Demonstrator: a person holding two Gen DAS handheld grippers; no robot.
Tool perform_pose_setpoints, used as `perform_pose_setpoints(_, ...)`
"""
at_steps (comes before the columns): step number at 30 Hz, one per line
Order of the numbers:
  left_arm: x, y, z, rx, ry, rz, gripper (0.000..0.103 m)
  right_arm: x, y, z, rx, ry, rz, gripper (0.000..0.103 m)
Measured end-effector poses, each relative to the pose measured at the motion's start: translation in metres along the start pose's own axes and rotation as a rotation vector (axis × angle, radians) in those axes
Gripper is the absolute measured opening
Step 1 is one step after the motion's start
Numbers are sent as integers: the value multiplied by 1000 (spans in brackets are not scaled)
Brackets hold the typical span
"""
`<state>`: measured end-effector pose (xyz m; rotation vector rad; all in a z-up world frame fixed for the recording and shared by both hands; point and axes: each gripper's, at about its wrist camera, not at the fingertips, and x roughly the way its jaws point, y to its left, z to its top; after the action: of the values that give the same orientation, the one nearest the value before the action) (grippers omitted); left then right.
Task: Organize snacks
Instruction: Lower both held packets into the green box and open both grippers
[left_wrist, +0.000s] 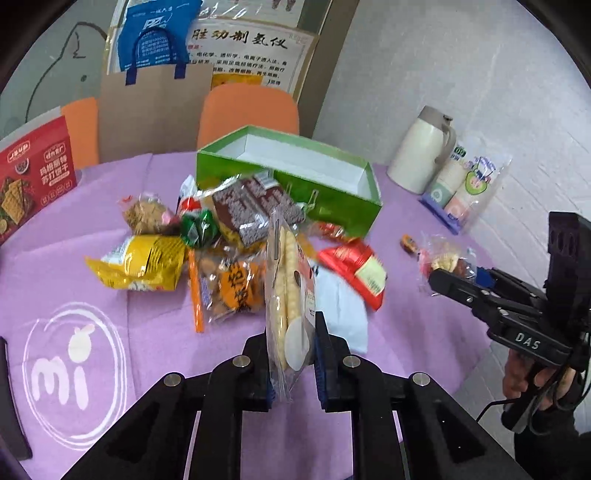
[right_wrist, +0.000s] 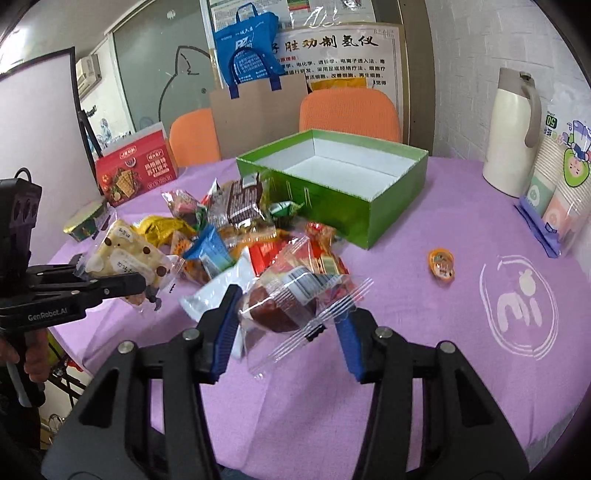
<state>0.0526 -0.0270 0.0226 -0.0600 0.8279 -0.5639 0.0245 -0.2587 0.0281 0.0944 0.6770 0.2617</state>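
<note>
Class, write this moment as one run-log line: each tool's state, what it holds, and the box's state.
left tool: shut on cream biscuit pack | right tool: shut on brown cake pack | green box: open, empty

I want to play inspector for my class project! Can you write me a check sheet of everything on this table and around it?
Surface: round table under a purple cloth with a white "mi" logo.
Job's things: open green box, nothing inside; mixed snack pile in front of it; one small orange jelly cup lying apart.
Clutter: cream thermos jug, pack of paper cups, red cracker box, small foil-lidded tub.
Grippers: left gripper shut on a pale biscuit packet; right gripper shut on a clear-wrapped brown cake.
Cables: black cable by the hand under the right gripper.
Surroundings: two orange chairs, blue tote bag, wall poster.
</note>
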Motion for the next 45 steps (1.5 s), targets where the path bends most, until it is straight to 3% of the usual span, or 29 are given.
perform_pose_setpoints(5, -6, -19, 58, 52, -89, -46, 15, 11, -14, 41, -10, -58, -50, 51)
perform_pose_setpoints(11, 33, -31, 125, 65, -111, -59, 15, 52, -47, 81, 25, -59, -91, 51)
perform_pose_setpoints(17, 108, -23, 174, 15, -42, -33, 15, 106, -80, 96, 79, 10, -104, 51)
perform_pose_setpoints(25, 172, -10, 184, 2, 46, -20, 16, 141, -89, 96, 48, 64, -108, 55)
perform_pose_setpoints(26, 175, -8, 184, -3, 61, -13, 20, 146, -90, 97, 51, 69, -100, 56)
perform_pose_setpoints(28, 177, -2, 181, -31, 61, -11, 53, 145, -88, 94, 31, 61, -93, 63)
perform_pose_setpoints(29, 176, 1, 179, -49, 54, 1, 88, 142, -87, 93, 20, 52, -89, 68)
perform_pose_setpoints(30, 172, 4, 178, -64, 33, 10, 99, 137, -85, 92, 3, 35, -89, 77)
perform_pose_setpoints(32, 162, 7, 176, -83, -15, 7, 100, 129, -81, 93, -29, 4, -109, 81)
perform_pose_setpoints(34, 155, 4, 177, -71, -8, 37, 100, 118, -80, 95, -38, -8, -136, 81)
perform_pose_setpoints(45, 66, -33, 152, 61, -132, 53, 101, 4, -83, 95, 84, -142, -120, 86)
